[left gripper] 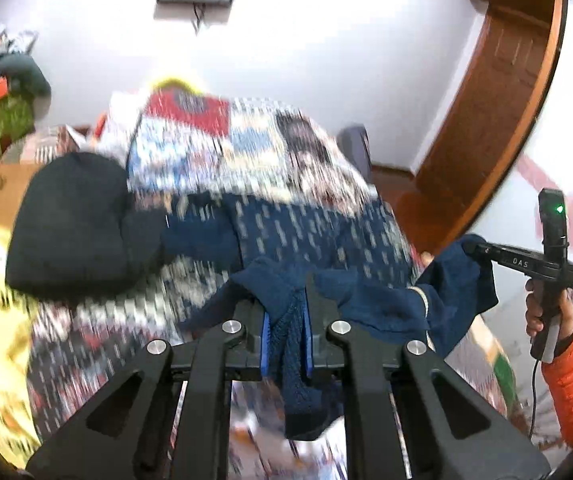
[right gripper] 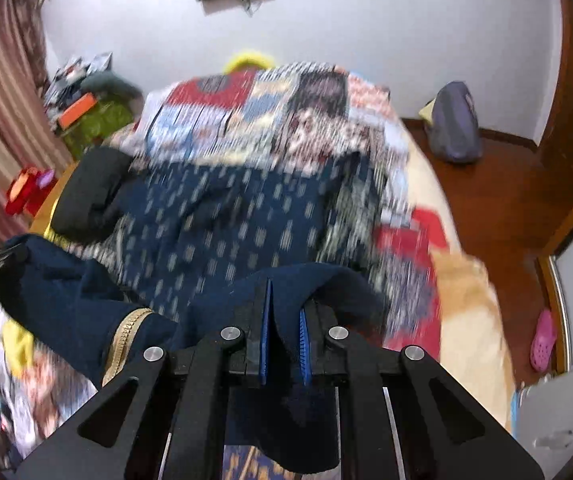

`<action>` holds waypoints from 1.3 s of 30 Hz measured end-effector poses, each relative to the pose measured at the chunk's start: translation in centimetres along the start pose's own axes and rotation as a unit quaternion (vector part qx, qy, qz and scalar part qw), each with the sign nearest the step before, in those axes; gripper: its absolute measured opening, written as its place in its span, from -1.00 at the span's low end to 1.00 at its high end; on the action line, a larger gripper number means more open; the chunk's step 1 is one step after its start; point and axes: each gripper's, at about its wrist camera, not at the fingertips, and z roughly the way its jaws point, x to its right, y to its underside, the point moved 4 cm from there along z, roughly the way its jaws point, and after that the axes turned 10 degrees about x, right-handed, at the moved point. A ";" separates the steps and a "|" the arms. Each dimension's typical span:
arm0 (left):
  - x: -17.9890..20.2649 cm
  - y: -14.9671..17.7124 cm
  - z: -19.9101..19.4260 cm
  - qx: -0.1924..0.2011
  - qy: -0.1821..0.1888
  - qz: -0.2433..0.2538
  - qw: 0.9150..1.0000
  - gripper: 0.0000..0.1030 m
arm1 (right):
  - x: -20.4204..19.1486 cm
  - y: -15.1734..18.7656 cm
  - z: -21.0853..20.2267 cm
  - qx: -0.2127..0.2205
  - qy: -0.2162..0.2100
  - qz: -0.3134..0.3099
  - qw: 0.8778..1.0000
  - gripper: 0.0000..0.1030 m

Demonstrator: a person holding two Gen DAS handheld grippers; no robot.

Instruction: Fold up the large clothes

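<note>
Two grippers — left gripper (left gripper: pixel 286 320) and right gripper (right gripper: pixel 284 320) — clench the soft, limp navy garment (left gripper: pixel 386 304) at near corners.

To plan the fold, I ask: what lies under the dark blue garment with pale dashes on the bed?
Under the dark blue garment with pale dashes lies a multicoloured patchwork bedspread, visible around its edges. Whatever lies directly beneath its middle is covered.

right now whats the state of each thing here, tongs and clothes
left tongs: shut on navy garment
right tongs: shut on navy garment
navy garment: lifted, strung between both tongs
black garment: lying bunched on the bed
patterned bedspread: spread over the bed
</note>
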 end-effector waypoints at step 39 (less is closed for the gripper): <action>0.5 4.6 15.7 -0.116 -0.101 0.109 0.982 0.34 | -1.7 2.1 9.7 -0.037 0.031 -0.027 0.998 -0.01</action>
